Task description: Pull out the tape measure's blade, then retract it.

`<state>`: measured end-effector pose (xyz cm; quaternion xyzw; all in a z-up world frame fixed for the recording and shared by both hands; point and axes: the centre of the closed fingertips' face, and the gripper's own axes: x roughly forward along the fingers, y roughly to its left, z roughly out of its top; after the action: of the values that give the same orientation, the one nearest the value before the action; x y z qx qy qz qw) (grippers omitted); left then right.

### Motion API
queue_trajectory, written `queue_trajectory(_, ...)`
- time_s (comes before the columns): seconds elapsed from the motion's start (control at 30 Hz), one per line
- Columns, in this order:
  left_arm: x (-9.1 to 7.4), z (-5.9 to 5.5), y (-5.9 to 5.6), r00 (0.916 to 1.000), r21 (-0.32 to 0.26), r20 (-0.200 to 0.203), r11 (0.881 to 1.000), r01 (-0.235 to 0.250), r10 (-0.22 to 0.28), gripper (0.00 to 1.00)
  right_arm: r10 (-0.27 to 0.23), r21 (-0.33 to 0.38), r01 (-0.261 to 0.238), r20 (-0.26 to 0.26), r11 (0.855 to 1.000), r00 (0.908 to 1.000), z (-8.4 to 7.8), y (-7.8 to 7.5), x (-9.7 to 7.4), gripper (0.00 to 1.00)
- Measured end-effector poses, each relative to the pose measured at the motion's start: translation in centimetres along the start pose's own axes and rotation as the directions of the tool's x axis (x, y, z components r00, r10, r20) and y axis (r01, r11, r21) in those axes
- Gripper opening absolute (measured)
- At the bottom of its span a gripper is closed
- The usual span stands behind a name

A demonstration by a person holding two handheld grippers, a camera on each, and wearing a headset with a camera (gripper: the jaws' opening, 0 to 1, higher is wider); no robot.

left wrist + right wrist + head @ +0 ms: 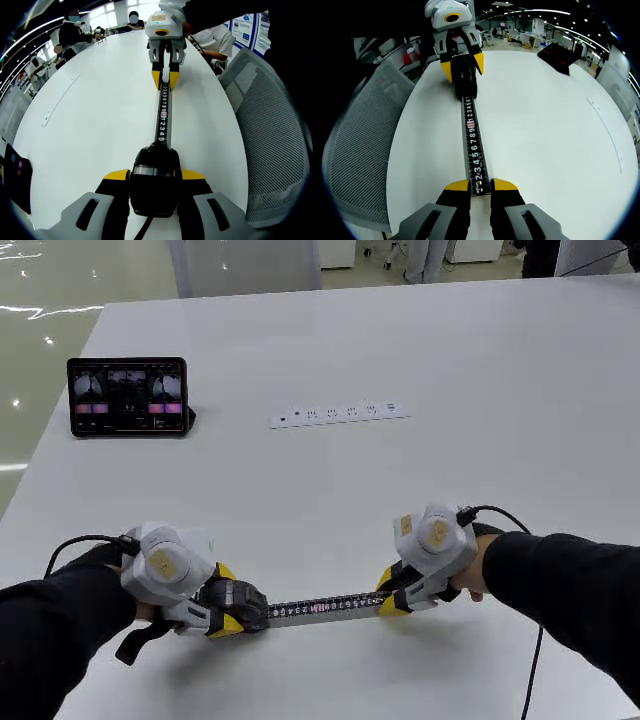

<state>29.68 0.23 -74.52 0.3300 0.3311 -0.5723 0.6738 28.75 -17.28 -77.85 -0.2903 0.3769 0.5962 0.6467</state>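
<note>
A black tape measure case [237, 604] lies near the table's front edge, and my left gripper [226, 598] is shut on it. Up close in the left gripper view the case [155, 177] sits between the yellow-tipped fingers [117, 175]. Its blade [325, 607] runs out to the right, flat over the table. My right gripper [390, 592] is shut on the blade's end. In the right gripper view the blade [471, 146] stretches from my right gripper [480, 185] to the case [464, 77]. The left gripper view shows the blade [163, 114] reaching the right gripper [164, 79].
A tablet [128, 396] stands propped at the back left of the white table [420, 350]. A white power strip [340, 414] lies flat past the middle. A grey mesh chair [270, 130] stands at the near table edge. Several people sit far off [75, 30].
</note>
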Motion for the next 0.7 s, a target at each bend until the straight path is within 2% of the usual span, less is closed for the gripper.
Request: queue_trajectory(0.7,0.04,-0.02,0.0,1.0,-0.001,0.0,1.0,0.001,-0.001,0.32,-0.003,0.009,0.003,-0.01,1.0,0.9999,-0.88,-0.26,-0.68,0.11)
